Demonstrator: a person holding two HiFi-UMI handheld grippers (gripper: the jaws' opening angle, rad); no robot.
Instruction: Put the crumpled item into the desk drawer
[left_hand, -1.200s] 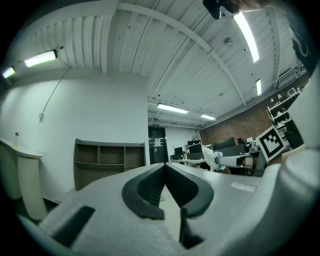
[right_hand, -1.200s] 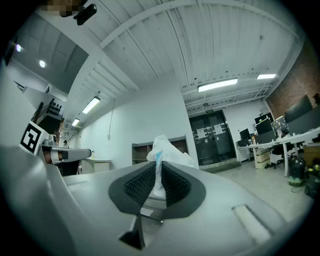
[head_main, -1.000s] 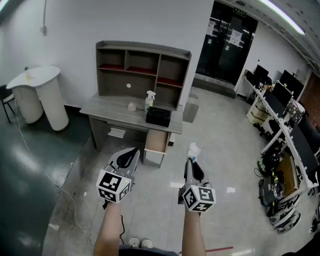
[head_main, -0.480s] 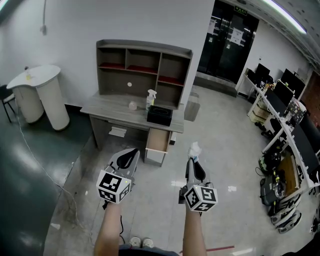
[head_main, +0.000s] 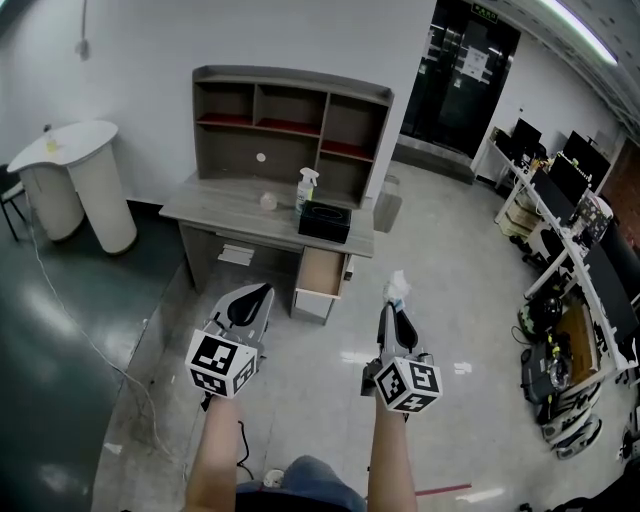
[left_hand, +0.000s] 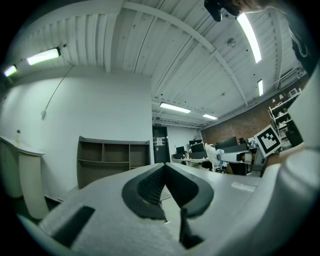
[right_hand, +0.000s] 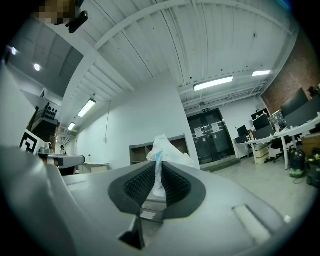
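Observation:
A white crumpled item (head_main: 397, 287) with a touch of blue sticks up from my right gripper (head_main: 395, 308), which is shut on it in mid-air above the floor. In the right gripper view the crumpled item (right_hand: 167, 150) is pinched between the ribbed pads of the right gripper (right_hand: 158, 172). My left gripper (head_main: 256, 291) hangs beside it, shut and empty; the left gripper (left_hand: 164, 167) shows its tips meeting. Ahead stands the grey desk (head_main: 225, 212) with its drawer (head_main: 320, 272) pulled open below the right end. Both grippers are well short of the drawer.
On the desk stand a spray bottle (head_main: 305, 188), a black box (head_main: 324, 221) and a small round object (head_main: 268, 202), under a hutch of shelves (head_main: 290, 115). A white round table (head_main: 70, 150) is at the left. Office desks with monitors (head_main: 565, 200) line the right.
The desk and drawer have come slightly nearer and lower in the head view. Both grippers have shifted a little; a knee now shows at the bottom. The grip is unchanged.

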